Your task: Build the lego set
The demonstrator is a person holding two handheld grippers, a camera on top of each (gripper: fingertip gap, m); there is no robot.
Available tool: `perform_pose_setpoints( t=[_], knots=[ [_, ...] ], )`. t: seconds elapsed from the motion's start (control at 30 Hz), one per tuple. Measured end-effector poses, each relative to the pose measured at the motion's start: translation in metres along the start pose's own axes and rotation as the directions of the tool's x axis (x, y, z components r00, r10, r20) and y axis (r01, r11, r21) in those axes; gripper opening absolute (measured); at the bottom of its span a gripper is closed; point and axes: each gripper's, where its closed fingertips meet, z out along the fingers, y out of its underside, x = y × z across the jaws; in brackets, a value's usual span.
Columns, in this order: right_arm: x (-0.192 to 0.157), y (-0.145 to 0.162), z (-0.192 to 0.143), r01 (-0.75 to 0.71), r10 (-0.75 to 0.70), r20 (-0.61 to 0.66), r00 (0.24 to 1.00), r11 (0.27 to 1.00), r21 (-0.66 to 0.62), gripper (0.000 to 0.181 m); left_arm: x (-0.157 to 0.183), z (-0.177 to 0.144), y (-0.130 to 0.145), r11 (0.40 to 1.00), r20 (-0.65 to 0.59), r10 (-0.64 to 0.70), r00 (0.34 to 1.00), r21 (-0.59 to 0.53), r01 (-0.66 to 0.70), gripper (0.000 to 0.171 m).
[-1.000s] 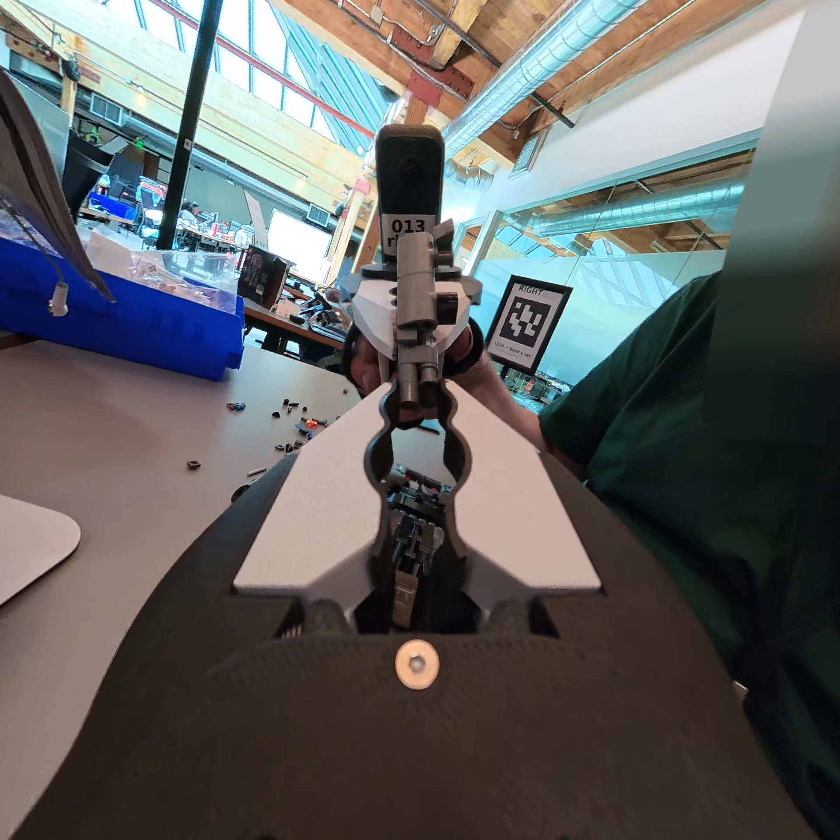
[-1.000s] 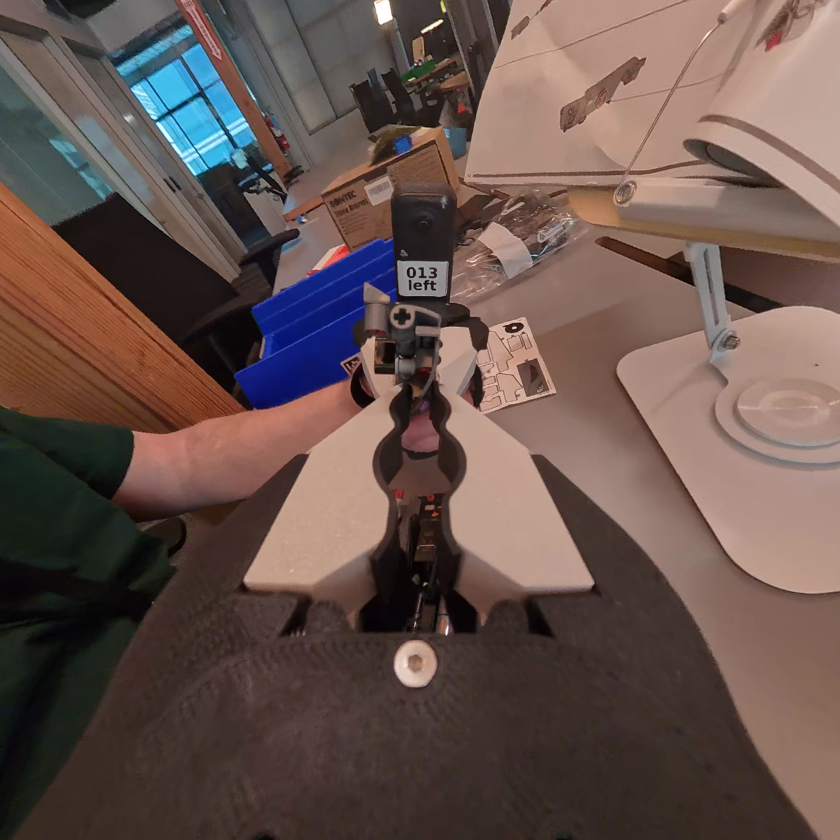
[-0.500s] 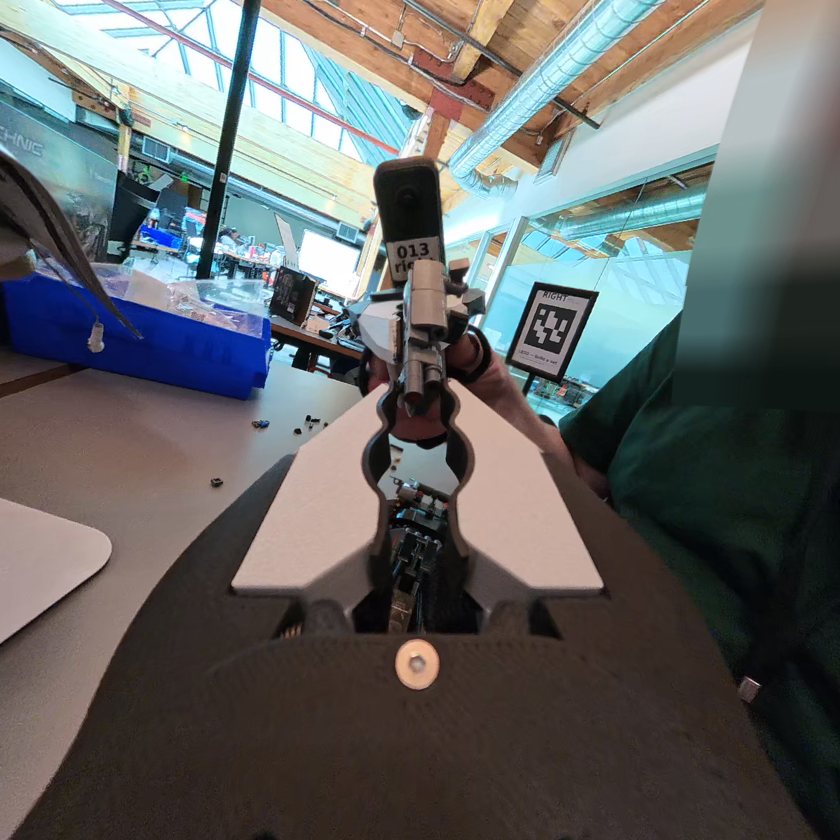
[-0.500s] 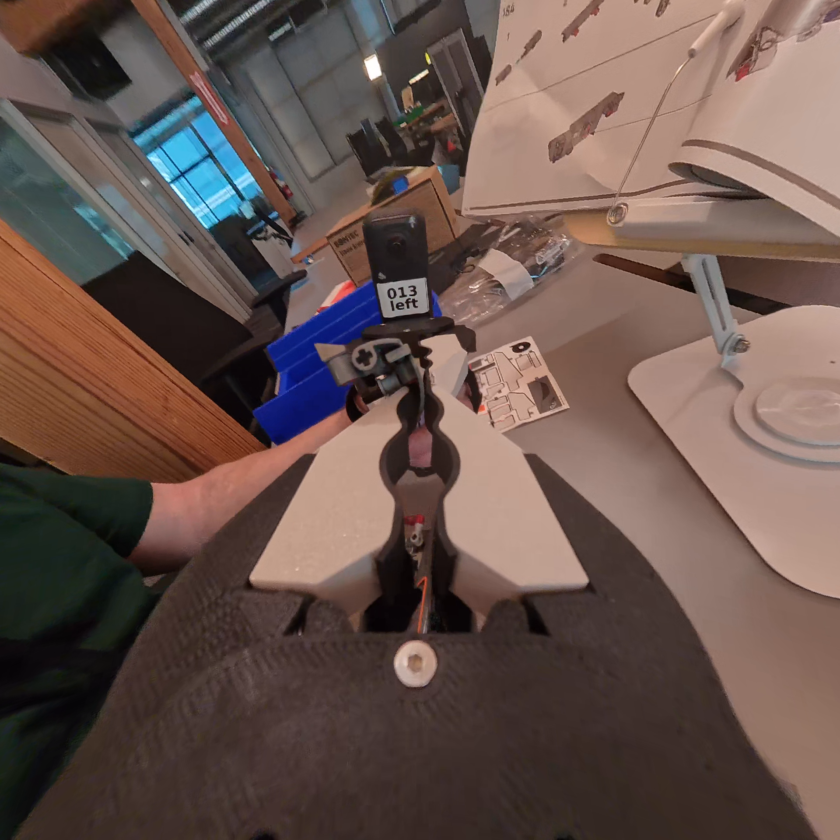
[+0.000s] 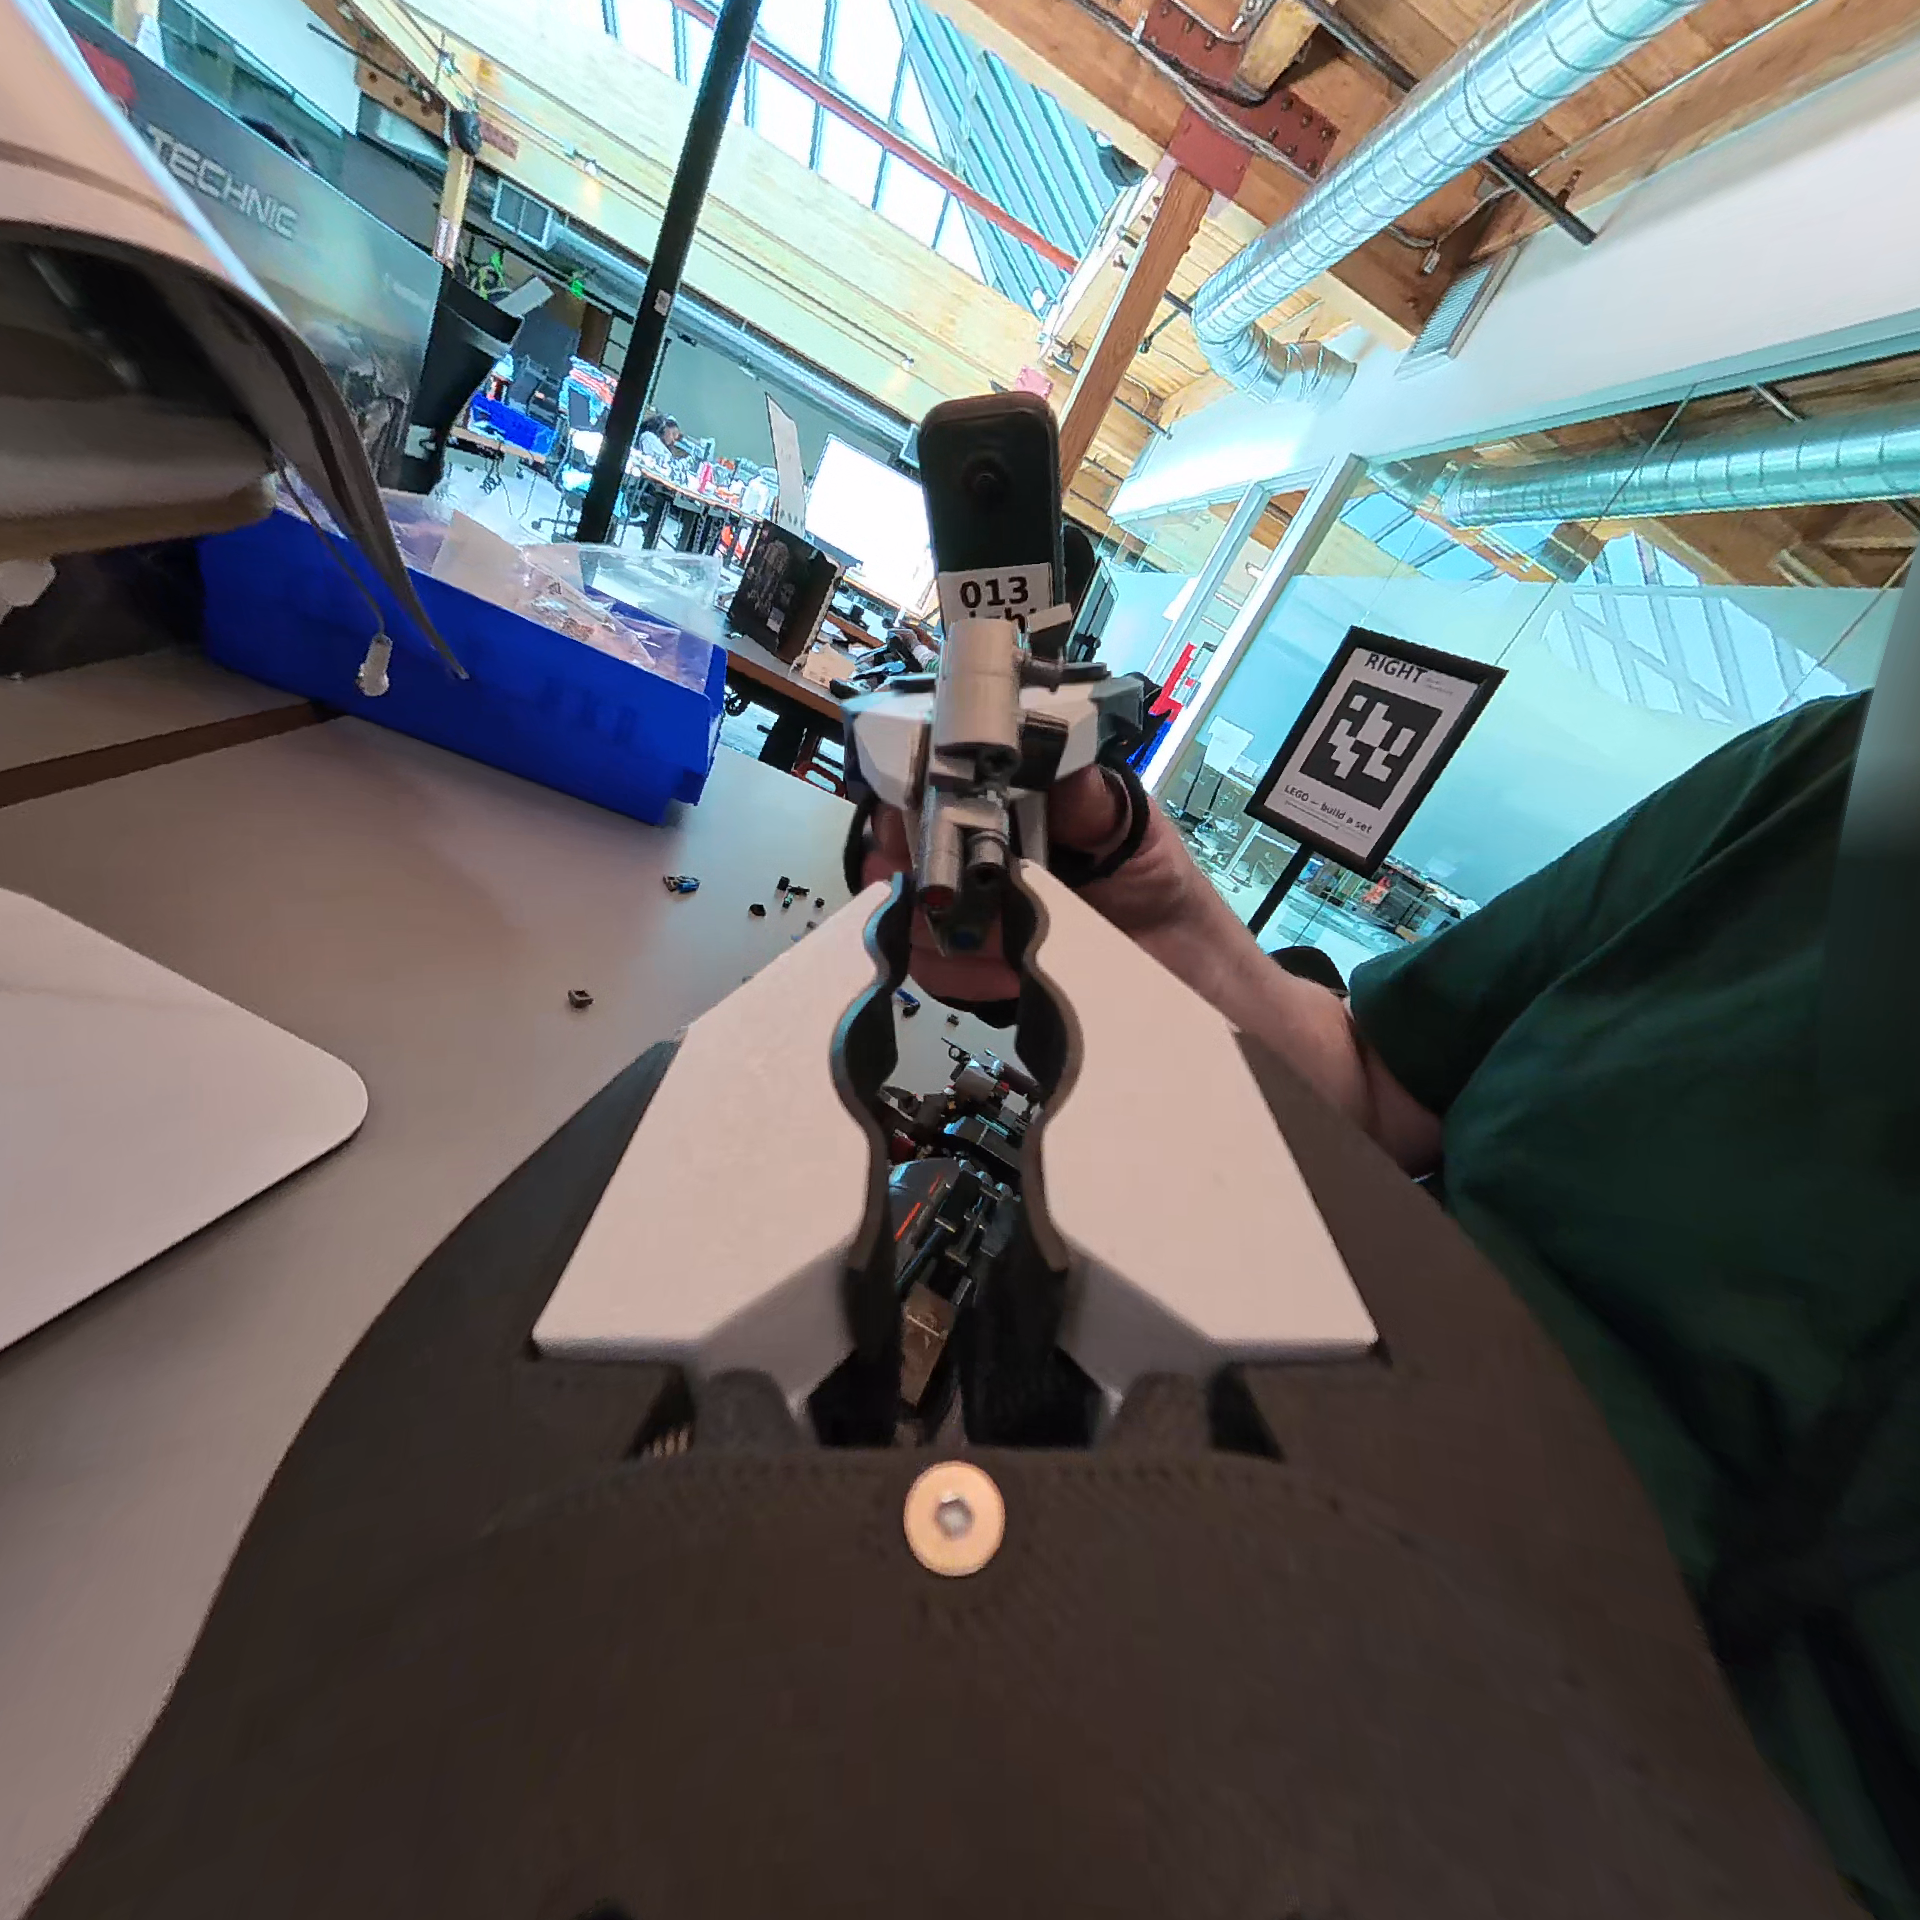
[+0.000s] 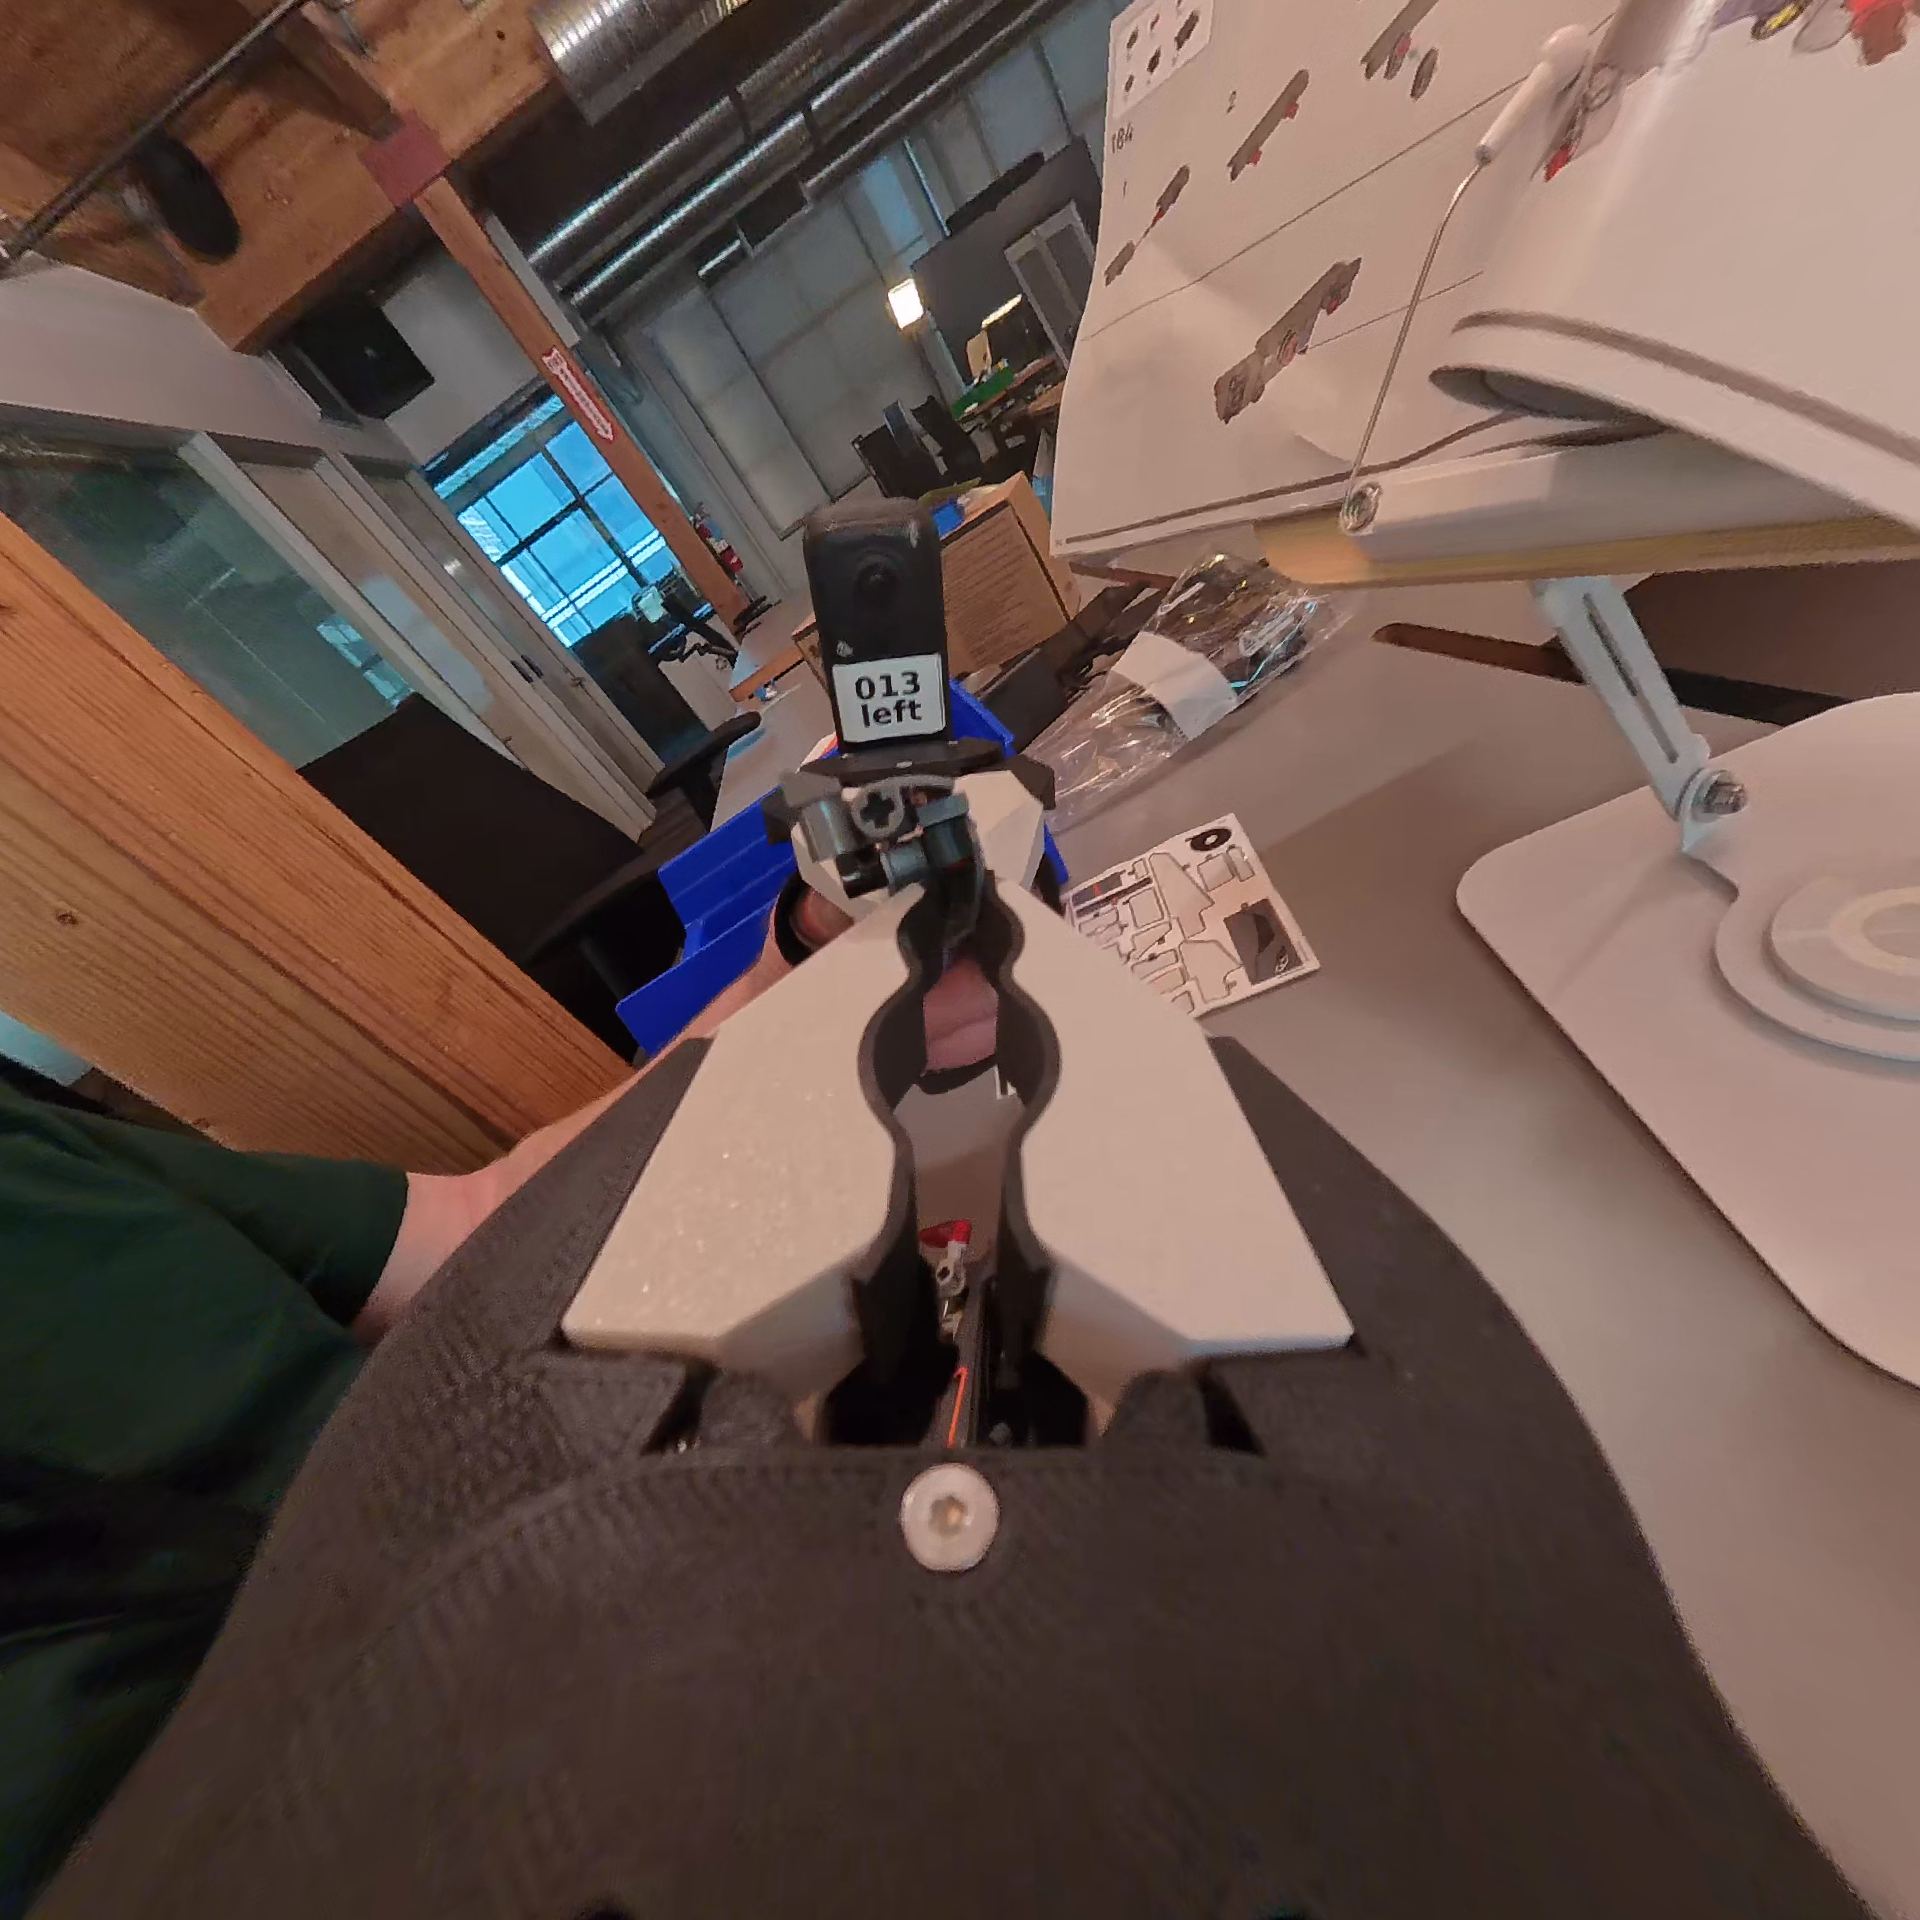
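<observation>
A: So both grippers are up off the counter [image 5: 343, 935], pointing nose to nose. The left gripper [image 5: 956, 914] has its jaws narrowed right down on the near end of a small grey lego assembly [image 5: 971, 769], where a red and a blue bit poke out.

B: And the right one?

A: The right gripper [image 6: 951, 904] is pinched onto the other end of that same grey lego assembly, jaws nearly together. From the right wrist view you can see a cross-shaped axle hole on the piece.

B: So the lego assembly is held in the air between the 2?

A: Yep, clamped from both sides, above the counter. Beyond it from the left gripper's side there's a scatter of loose small parts [image 5: 779, 894] lying on the counter, and further back a blue bin [image 5: 499, 707] with clear bags in it.

B: Instructions anywhere?

A: The instruction booklet [image 6: 1299, 239] sits open on a white stand [image 6: 1714, 997], off to the right of the lego assembly in the right wrist view. A sticker sheet [image 6: 1195, 925] lies flat on the counter just below and right of the lego assembly there. The person's green sleeve [image 5: 1662, 1091] shows at the edge.
</observation>
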Motion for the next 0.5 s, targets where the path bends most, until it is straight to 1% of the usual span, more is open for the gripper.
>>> perform_pose_setpoints(
  t=[0.03,0.2,0.33,0.5],
  knots=[
    [0.0016,-0.0035,-0.0012,0.007,-0.007,-0.009,1.000,1.000,0.019,0.000,0.0000,-0.0002,0.0003,1.000,-0.002,-0.005,1.000,-0.004,0.005,0.015],
    [0.0021,-0.0053,0.0005,0.002,-0.002,0.002,1.000,1.000,0.023,0.000,-0.0016,-0.0021,-0.0021,1.000,-0.002,-0.029,1.000,0.009,0.029,0.015],
    [0.0041,-0.0054,0.0022,-0.046,0.046,0.010,0.999,0.999,0.026,0.000,-0.0034,-0.0036,-0.0031,0.999,0.003,-0.036,0.999,0.020,0.036,0.015],
    [0.0068,-0.0059,0.0018,-0.115,0.113,0.043,0.993,0.992,0.042,0.000,-0.0053,-0.0029,-0.0029,1.000,0.035,-0.001,0.999,0.010,0.001,0.014]
  ],
)
